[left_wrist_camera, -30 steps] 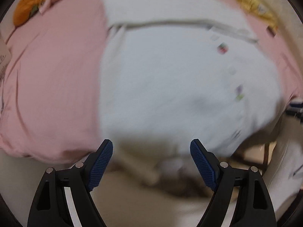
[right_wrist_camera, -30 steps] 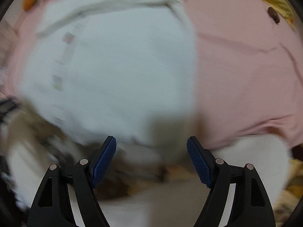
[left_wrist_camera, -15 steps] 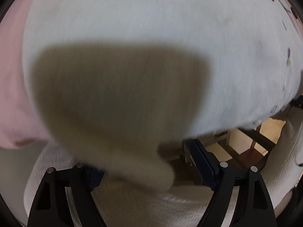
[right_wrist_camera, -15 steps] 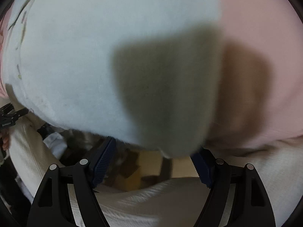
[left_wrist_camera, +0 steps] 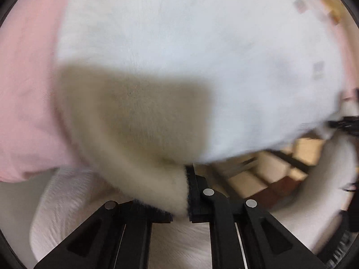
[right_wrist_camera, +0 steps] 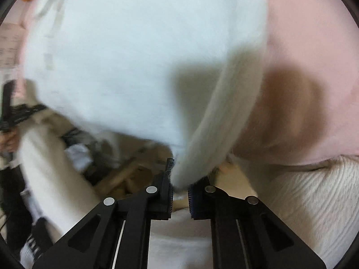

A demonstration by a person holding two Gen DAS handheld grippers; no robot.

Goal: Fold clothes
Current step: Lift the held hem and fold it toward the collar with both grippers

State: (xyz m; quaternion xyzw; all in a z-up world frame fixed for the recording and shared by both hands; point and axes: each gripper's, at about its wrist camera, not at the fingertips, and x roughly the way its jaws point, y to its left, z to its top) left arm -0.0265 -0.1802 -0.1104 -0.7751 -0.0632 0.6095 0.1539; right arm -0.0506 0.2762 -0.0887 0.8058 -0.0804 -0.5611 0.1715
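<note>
A white fuzzy garment (left_wrist_camera: pixel 179 44) lies spread on a pink bed sheet (left_wrist_camera: pixel 27 89). In the left wrist view its near corner is pinched between the blue pads of my left gripper (left_wrist_camera: pixel 179 192), which is shut on it. My right gripper (right_wrist_camera: pixel 180 186) is shut on the garment's (right_wrist_camera: pixel 123 56) other near corner, and the cloth rises from the jaws in a twisted fold. Small coloured marks run along the garment's edge. Both views are blurred by motion.
The pink sheet (right_wrist_camera: pixel 314 56) ends at the bed edge close to both grippers. A person's white knit sleeve (right_wrist_camera: pixel 314 190) sits just below the edge. Wooden furniture and floor (left_wrist_camera: pixel 280 174) show beyond the garment's hanging side. The other gripper's black handle (right_wrist_camera: pixel 9 112) appears at far left.
Both grippers went from wide open above the garment to shut on its near corners. The cloth edge is now lifted off the sheet.
</note>
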